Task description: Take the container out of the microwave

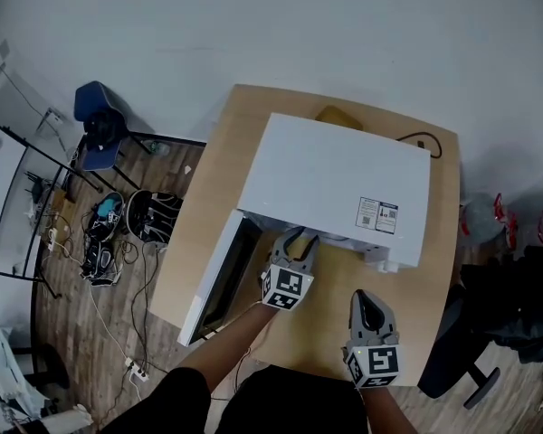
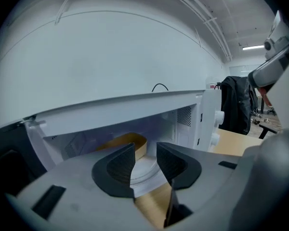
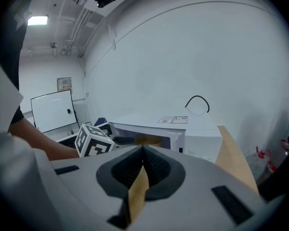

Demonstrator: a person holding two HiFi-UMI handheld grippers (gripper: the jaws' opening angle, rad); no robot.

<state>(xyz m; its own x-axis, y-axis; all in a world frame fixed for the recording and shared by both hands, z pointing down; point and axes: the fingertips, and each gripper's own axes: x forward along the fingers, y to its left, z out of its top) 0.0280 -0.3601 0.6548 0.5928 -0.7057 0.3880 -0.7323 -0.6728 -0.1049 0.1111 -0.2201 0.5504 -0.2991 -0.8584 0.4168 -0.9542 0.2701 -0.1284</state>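
A white microwave [image 1: 335, 179] stands on the wooden table [image 1: 439, 269], its door [image 1: 219, 278] swung open to the left. Inside, a tan round container [image 2: 131, 143] sits on the white turntable [image 2: 147, 171]; it also shows as the tan container [image 3: 147, 139] in the right gripper view. My left gripper [image 1: 300, 239] is at the mouth of the cavity, its jaws apart with nothing between them, pointing at the container [image 2: 145, 160]. My right gripper [image 1: 366, 298] hangs over the table in front of the microwave, right of the opening, jaws shut and empty [image 3: 142, 160].
A black cable [image 1: 421, 140] and a yellowish object [image 1: 338, 116] lie behind the microwave. On the floor left of the table are a blue chair [image 1: 95, 120] and tangled cables [image 1: 118, 229]. A black office chair with a jacket [image 1: 507, 315] stands at the right.
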